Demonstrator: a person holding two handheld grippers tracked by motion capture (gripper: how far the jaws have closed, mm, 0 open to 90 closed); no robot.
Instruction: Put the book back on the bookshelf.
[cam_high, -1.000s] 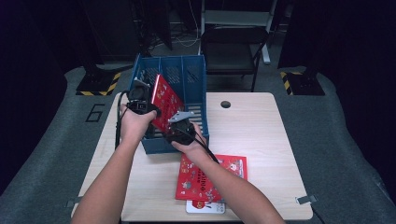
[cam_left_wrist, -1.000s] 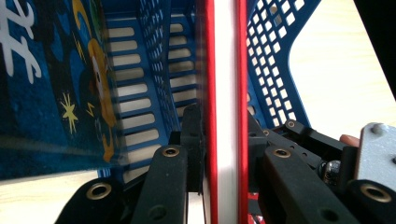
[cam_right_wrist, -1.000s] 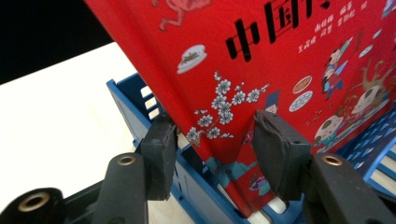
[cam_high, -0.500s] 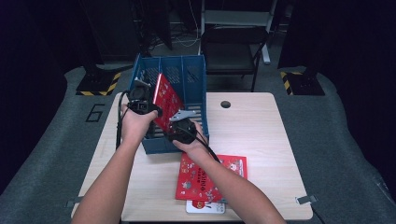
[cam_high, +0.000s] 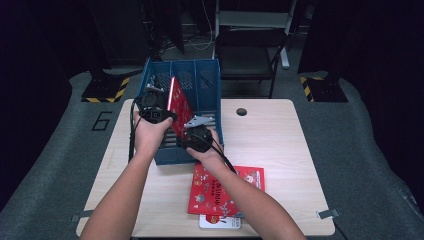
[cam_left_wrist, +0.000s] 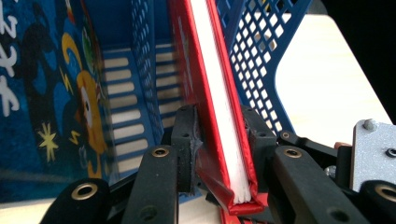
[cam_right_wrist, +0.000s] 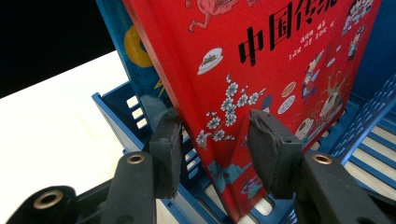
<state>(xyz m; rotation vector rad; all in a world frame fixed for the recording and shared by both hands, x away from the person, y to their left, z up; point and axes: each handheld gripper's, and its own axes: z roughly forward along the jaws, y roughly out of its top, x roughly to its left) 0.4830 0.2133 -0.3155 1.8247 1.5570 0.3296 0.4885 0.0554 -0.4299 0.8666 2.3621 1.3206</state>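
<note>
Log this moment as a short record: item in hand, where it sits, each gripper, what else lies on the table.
item: red book
place: tilted in the blue file rack, beside a blue book
left gripper: jaws around the book's edge, just been opening
right gripper: jaws astride the book's lower corner, just been closing
table: a second red book lying flat

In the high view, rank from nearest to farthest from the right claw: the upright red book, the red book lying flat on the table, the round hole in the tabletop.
1. Upright red book, at the right claw, in the blue rack.
2. Round hole, to its right.
3. Flat red book, toward the near table edge.
</note>
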